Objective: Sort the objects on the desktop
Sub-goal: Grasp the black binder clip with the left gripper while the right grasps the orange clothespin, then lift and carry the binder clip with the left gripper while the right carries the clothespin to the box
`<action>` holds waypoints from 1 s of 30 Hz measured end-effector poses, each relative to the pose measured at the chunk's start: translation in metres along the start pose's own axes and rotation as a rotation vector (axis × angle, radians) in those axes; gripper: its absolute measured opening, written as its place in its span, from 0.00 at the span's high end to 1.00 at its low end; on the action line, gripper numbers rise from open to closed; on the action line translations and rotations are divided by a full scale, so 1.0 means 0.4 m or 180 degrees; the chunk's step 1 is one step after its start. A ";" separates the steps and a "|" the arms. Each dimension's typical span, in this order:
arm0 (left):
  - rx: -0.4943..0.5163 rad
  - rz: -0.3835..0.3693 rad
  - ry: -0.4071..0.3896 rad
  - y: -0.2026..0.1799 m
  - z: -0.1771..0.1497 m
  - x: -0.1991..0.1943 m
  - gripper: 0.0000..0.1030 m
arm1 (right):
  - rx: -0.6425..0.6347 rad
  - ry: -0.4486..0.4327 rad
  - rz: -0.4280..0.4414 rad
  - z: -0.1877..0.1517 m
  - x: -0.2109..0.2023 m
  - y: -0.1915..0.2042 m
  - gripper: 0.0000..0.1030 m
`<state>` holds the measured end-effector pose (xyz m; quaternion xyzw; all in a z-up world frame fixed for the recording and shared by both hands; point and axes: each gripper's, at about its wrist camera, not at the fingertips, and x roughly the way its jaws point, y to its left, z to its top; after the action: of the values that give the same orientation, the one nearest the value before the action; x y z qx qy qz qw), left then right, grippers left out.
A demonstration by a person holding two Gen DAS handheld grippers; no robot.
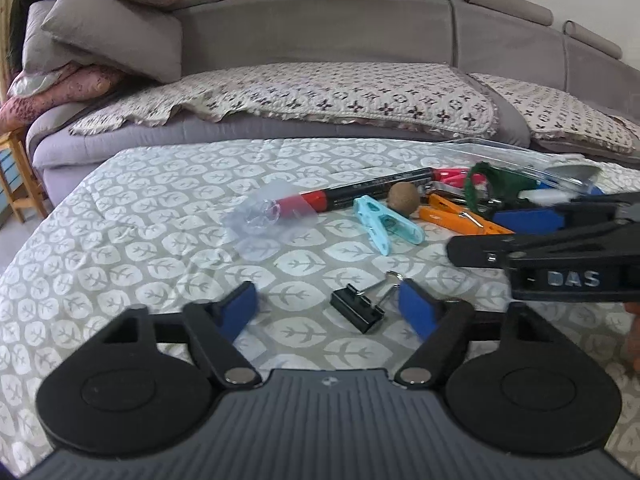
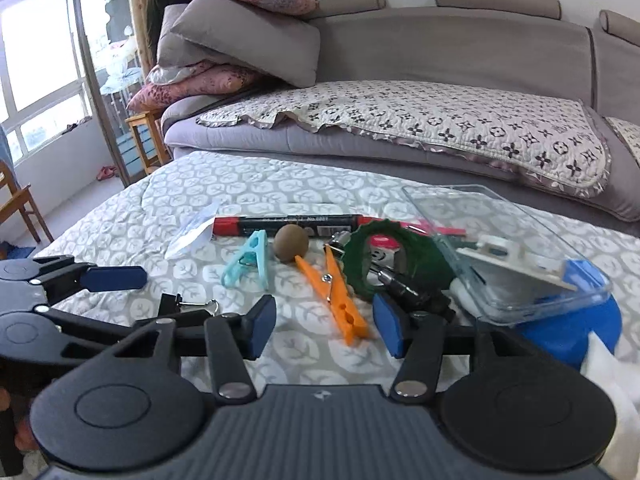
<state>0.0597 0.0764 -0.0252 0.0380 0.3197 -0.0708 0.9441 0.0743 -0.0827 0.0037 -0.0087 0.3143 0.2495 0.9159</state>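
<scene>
My left gripper (image 1: 328,308) is open just above the leaf-print cloth, with a black binder clip (image 1: 357,307) lying between its blue pads, nearer the right one. My right gripper (image 2: 325,320) is open and empty; the lower end of an orange clothespin (image 2: 335,295) lies between its fingers. Beyond lie a light blue clothespin (image 1: 387,224) (image 2: 247,266), a brown ball (image 1: 404,199) (image 2: 291,249), a black and red marker (image 1: 372,192) (image 2: 288,225), a green scalloped ring (image 2: 384,258) and a clear plastic box (image 2: 504,248). The binder clip also shows in the right wrist view (image 2: 188,305).
A clear plastic wrapper (image 1: 268,220) lies left of the marker. A blue round thing (image 2: 568,332) sits under the clear box. A grey sofa (image 1: 320,40) with a patterned cover runs behind the table. A wooden stool (image 2: 146,140) stands at the left.
</scene>
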 end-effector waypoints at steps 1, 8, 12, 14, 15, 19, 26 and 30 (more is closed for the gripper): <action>0.0040 -0.0032 -0.0014 -0.007 0.002 0.002 0.42 | -0.0034 0.0005 -0.0028 0.001 0.002 0.004 0.51; 0.0247 -0.0204 -0.0062 -0.017 -0.004 -0.007 0.73 | -0.0031 -0.0029 -0.0038 -0.002 -0.007 -0.006 0.87; 0.0251 -0.0211 -0.0056 -0.016 -0.004 -0.011 0.73 | -0.0030 -0.0057 -0.0039 -0.009 -0.022 -0.002 0.87; 0.0258 -0.0220 -0.0051 -0.019 -0.004 -0.013 0.73 | 0.0000 -0.0053 -0.0039 -0.014 -0.030 -0.005 0.87; 0.0247 -0.0223 -0.0055 -0.020 -0.003 -0.017 0.73 | 0.0030 -0.0053 -0.0031 -0.017 -0.035 -0.006 0.88; 0.0230 -0.0218 -0.0088 -0.034 -0.005 -0.038 0.73 | 0.0102 -0.0064 -0.0030 -0.026 -0.058 -0.006 0.88; 0.0253 -0.0274 -0.0141 -0.065 -0.009 -0.087 0.73 | 0.0156 -0.0146 -0.0039 -0.040 -0.147 0.019 0.88; 0.0252 -0.0327 -0.0157 -0.091 -0.011 -0.120 0.73 | 0.0177 -0.0208 -0.0044 -0.056 -0.215 0.036 0.88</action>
<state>0.0136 0.0463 -0.0003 0.0571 0.2947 -0.1326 0.9446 -0.0035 -0.1128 0.0376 0.0226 0.2909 0.2346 0.9273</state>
